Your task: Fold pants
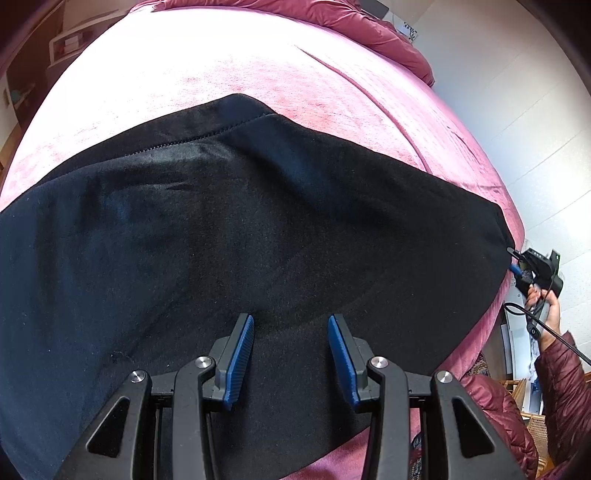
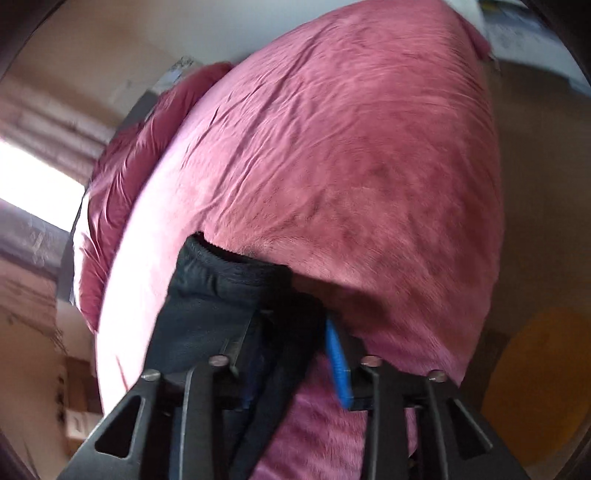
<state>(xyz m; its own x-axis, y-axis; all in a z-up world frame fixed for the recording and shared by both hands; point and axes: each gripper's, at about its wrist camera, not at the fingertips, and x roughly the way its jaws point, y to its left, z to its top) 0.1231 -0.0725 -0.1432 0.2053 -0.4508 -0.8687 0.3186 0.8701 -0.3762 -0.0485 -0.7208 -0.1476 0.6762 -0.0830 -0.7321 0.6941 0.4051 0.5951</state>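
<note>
- The pants [image 1: 229, 229], black fabric, lie spread across a bed covered by a pink bedspread [image 1: 295, 85].
- In the left wrist view, a stitched hem edge of the pants runs along the far side, with bare bedspread beyond it.
- Left gripper [image 1: 291, 328]: its blue-padded fingers [image 1: 240, 362] stand apart above the near part of the pants, with nothing between them. Contact with the fabric cannot be determined.
- Right gripper [image 2: 295, 332]: clamped on a bunched end of the pants [image 2: 221, 295]. The fabric covers the left finger; the blue pad of the other finger [image 2: 338, 365] shows just beside the cloth. This view is motion-blurred.
- In the left wrist view, the right gripper [image 1: 515, 264] appears at the far right edge of the bed, at the corner of the pants, held by a hand [image 1: 543, 299] in a maroon quilted sleeve [image 1: 565, 387].
- A darker red duvet [image 1: 369, 26] lies bunched at the far end of the bed.
</note>
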